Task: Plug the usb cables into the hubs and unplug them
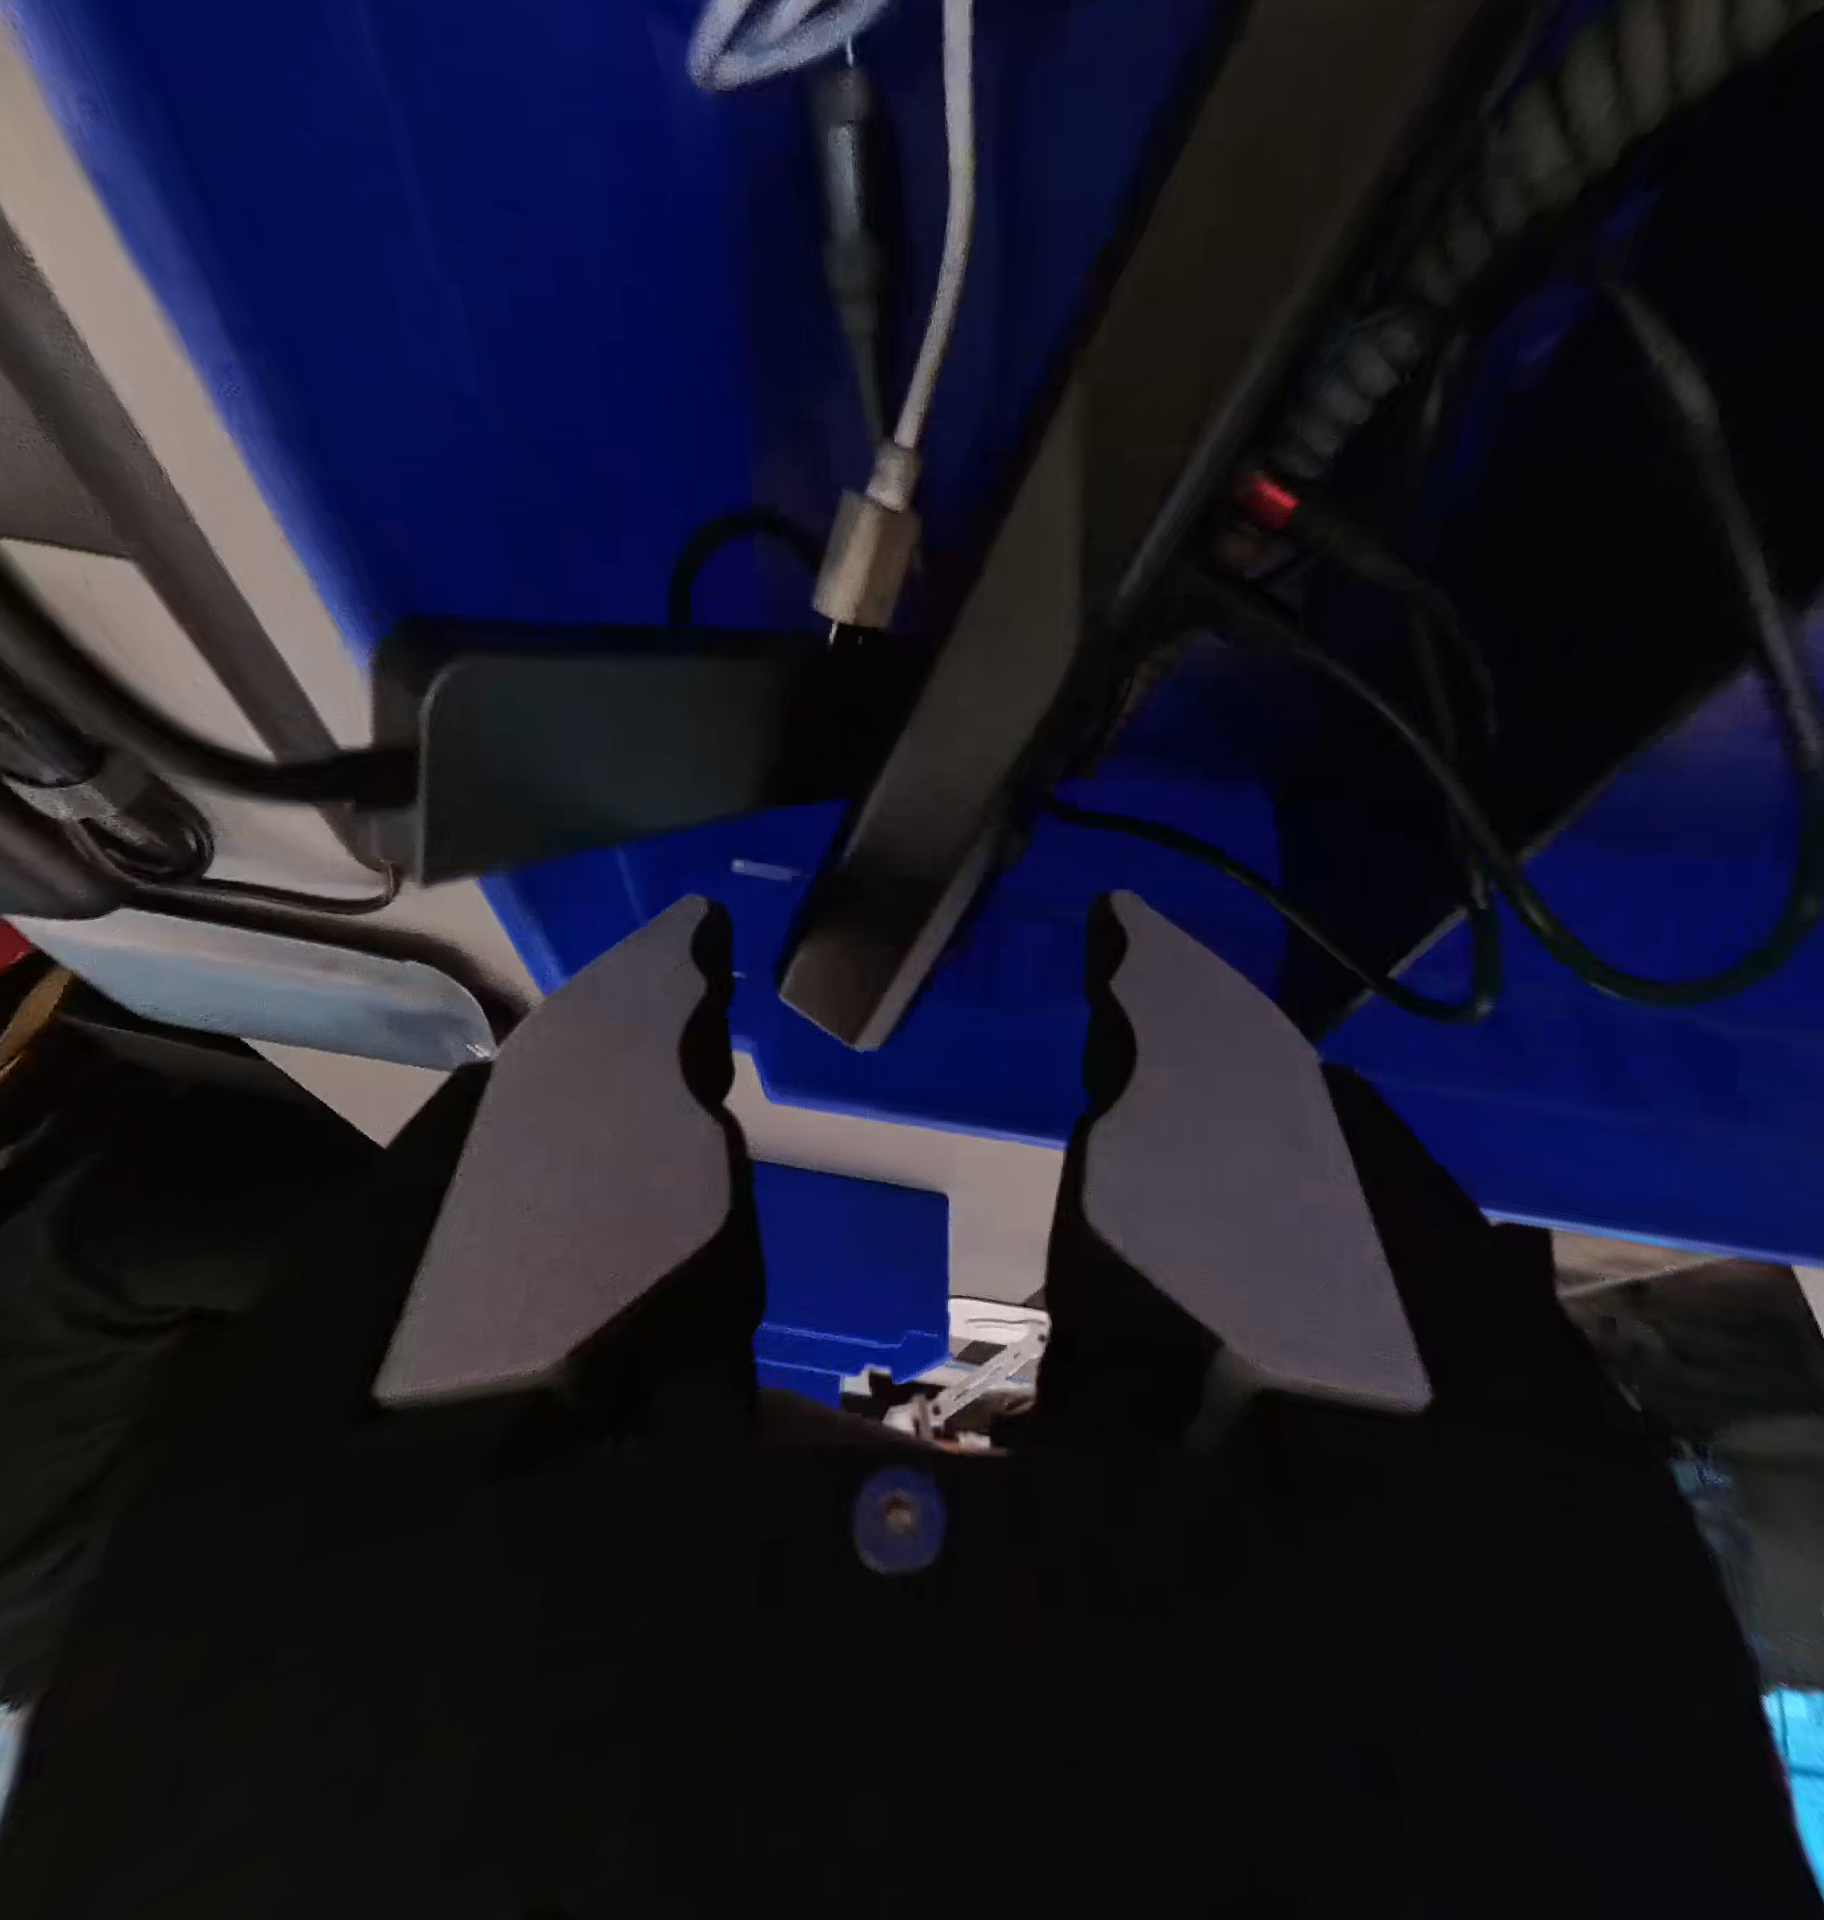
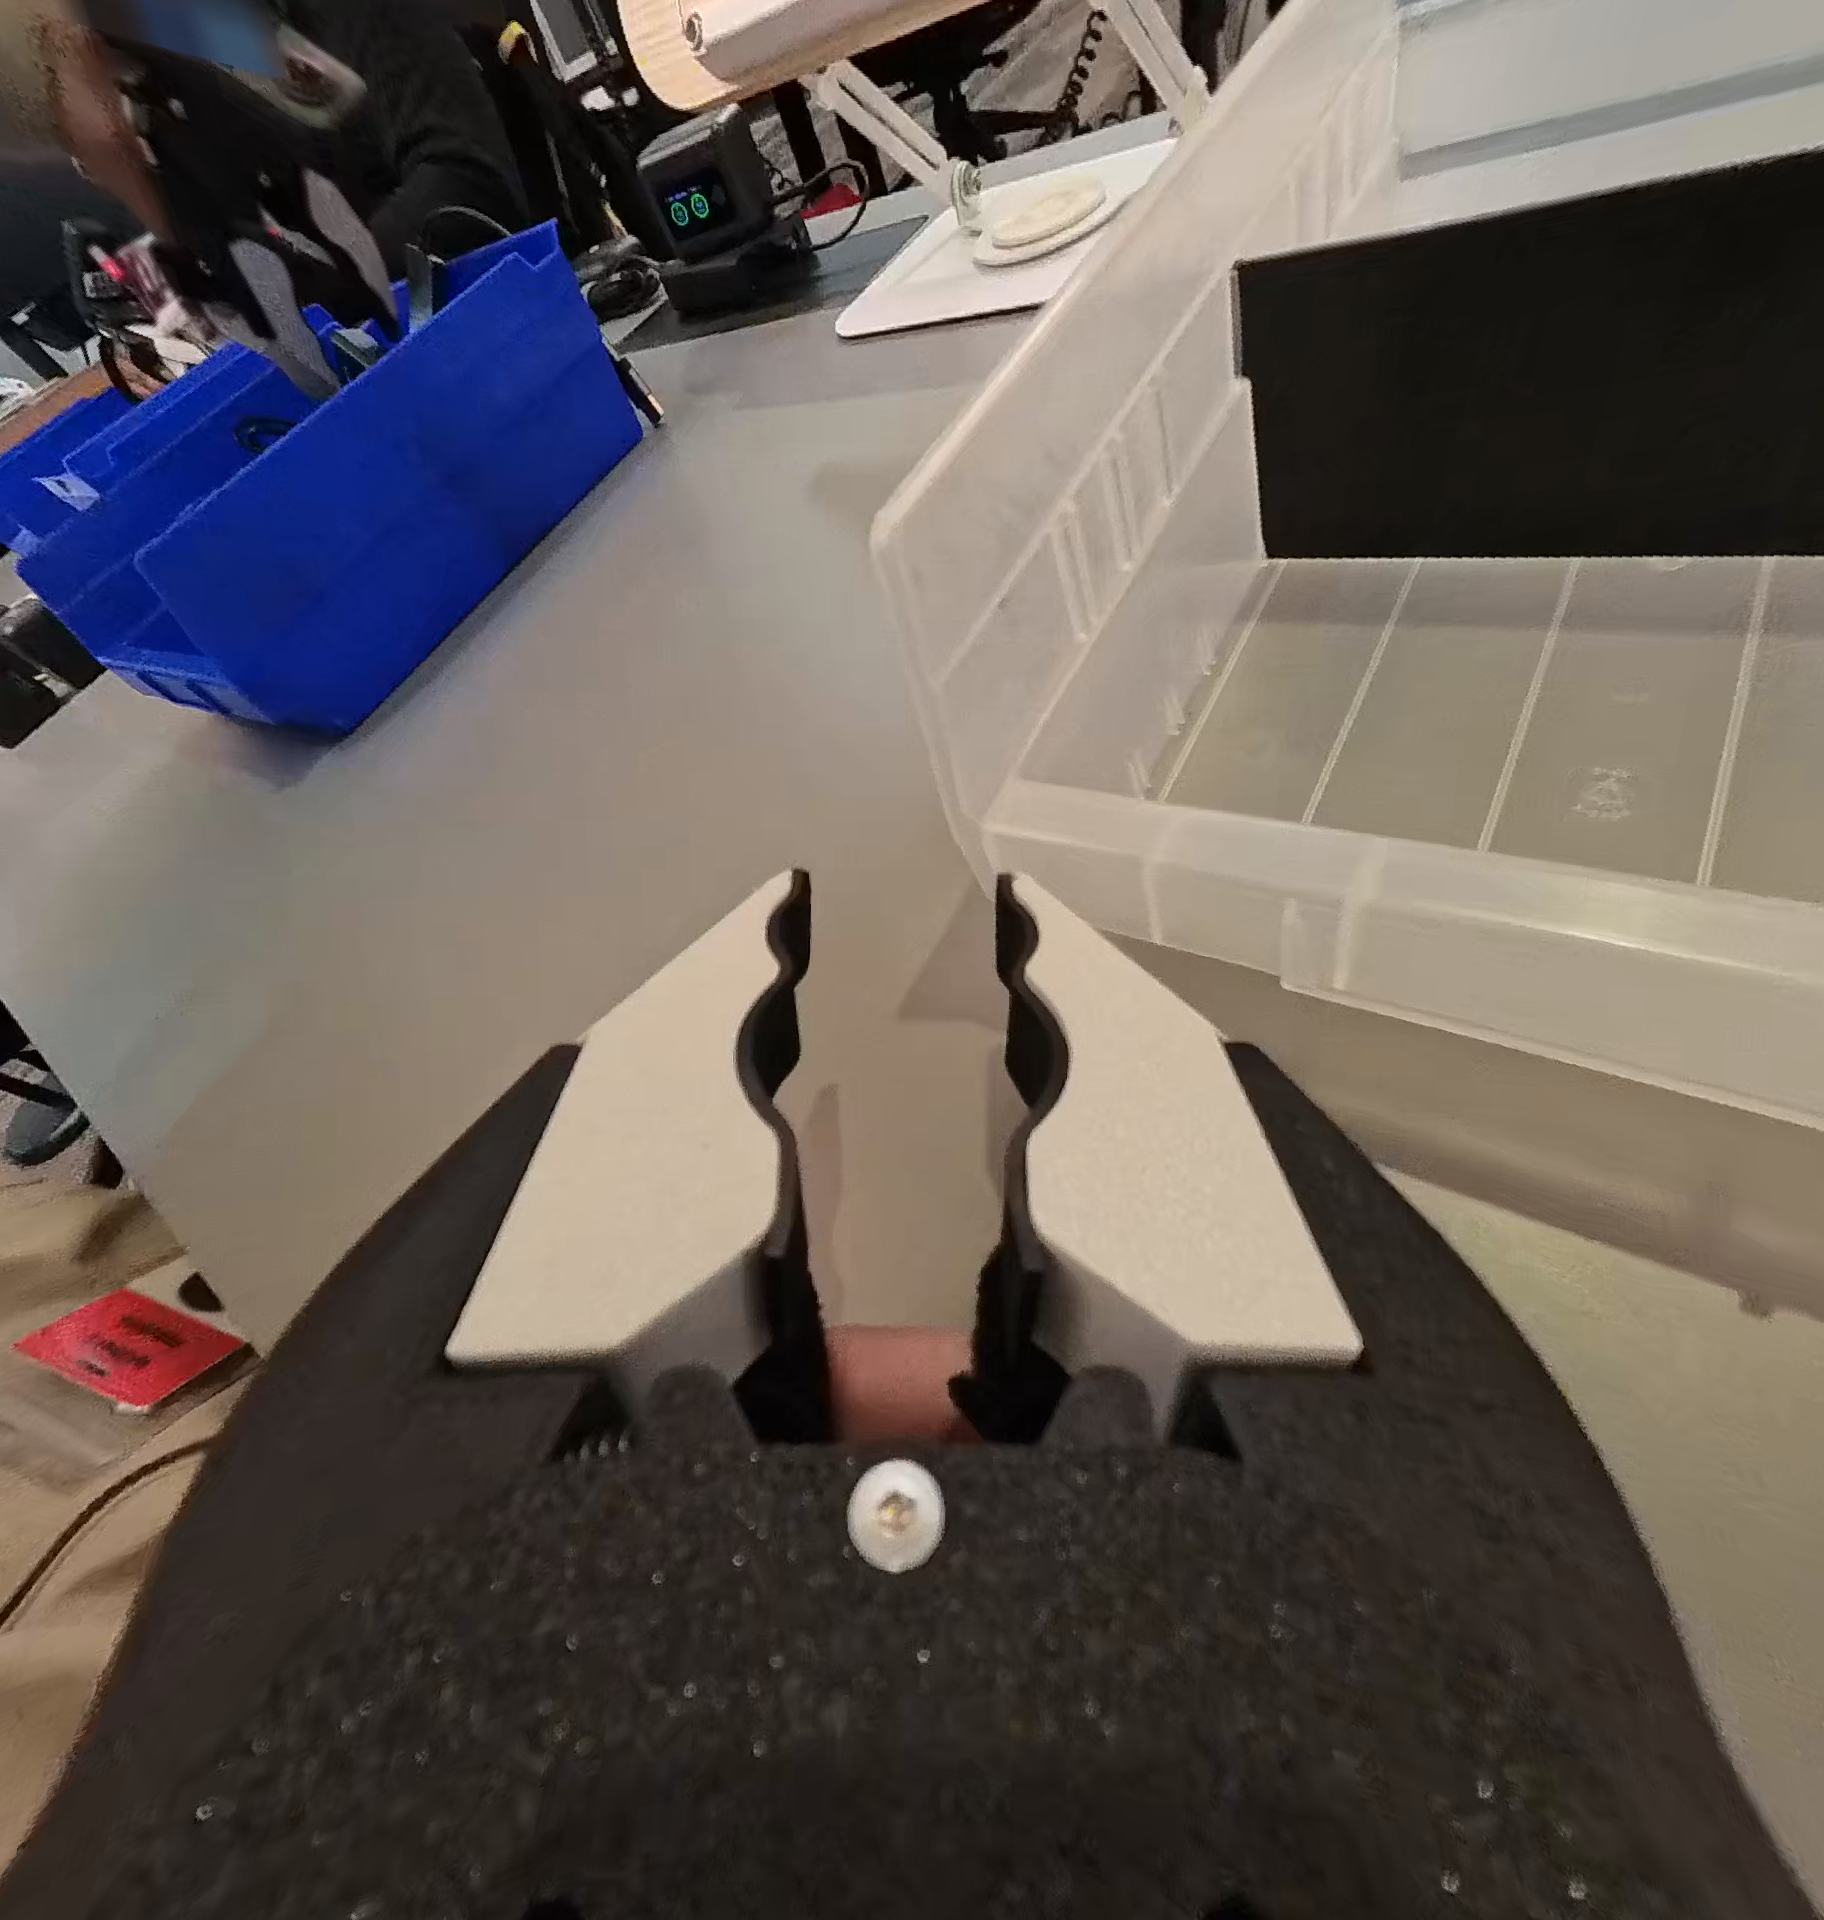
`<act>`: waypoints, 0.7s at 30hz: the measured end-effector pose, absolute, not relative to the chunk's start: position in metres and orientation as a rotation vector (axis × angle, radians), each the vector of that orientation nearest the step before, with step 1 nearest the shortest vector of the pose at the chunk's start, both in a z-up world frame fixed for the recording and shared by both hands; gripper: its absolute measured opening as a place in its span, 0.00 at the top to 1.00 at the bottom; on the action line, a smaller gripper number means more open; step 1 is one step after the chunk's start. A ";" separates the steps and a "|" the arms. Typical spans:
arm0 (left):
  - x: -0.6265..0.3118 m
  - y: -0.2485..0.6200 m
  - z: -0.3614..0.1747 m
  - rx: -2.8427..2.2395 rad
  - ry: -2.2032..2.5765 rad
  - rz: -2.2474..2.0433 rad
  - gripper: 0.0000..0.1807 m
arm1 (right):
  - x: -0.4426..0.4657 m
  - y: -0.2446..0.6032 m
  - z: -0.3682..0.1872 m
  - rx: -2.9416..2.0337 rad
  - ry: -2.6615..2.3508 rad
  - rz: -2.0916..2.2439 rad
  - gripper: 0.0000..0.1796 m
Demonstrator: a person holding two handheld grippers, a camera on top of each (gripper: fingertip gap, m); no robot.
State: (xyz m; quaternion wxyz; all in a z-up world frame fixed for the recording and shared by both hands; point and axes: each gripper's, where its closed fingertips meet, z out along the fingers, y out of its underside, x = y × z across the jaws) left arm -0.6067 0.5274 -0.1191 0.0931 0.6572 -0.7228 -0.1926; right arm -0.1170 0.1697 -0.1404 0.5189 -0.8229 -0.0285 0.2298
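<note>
The bin (image 1: 575,312) is bright blue; in it lie a dark grey hub (image 1: 617,758), a white cable (image 1: 939,301) with a silver plug (image 1: 866,561), and black cables (image 1: 1718,727). The left tool (image 1: 908,925) has grey fingers (image 1: 575,1143). The surface (image 2: 575,831) is plain grey. The clear tray (image 2: 1407,727) is colourless, with 1 black block (image 2: 1562,405) inside.

Bare table (image 2: 596,727) between bin (image 2: 368,540), tray (image 2: 1251,862)
</note>
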 end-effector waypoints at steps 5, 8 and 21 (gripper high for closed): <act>-0.625 0.532 -0.133 1.687 -2.206 -0.725 0.77 | -0.113 0.168 -0.142 -1.978 -0.039 0.583 0.81; -0.622 0.532 -0.120 1.637 -2.265 -0.799 0.81 | -0.111 0.167 -0.142 -1.978 -0.025 0.596 0.80; -0.583 0.483 0.080 1.630 -2.466 -1.467 0.84 | -0.165 0.149 -0.123 -1.908 -0.298 0.561 0.80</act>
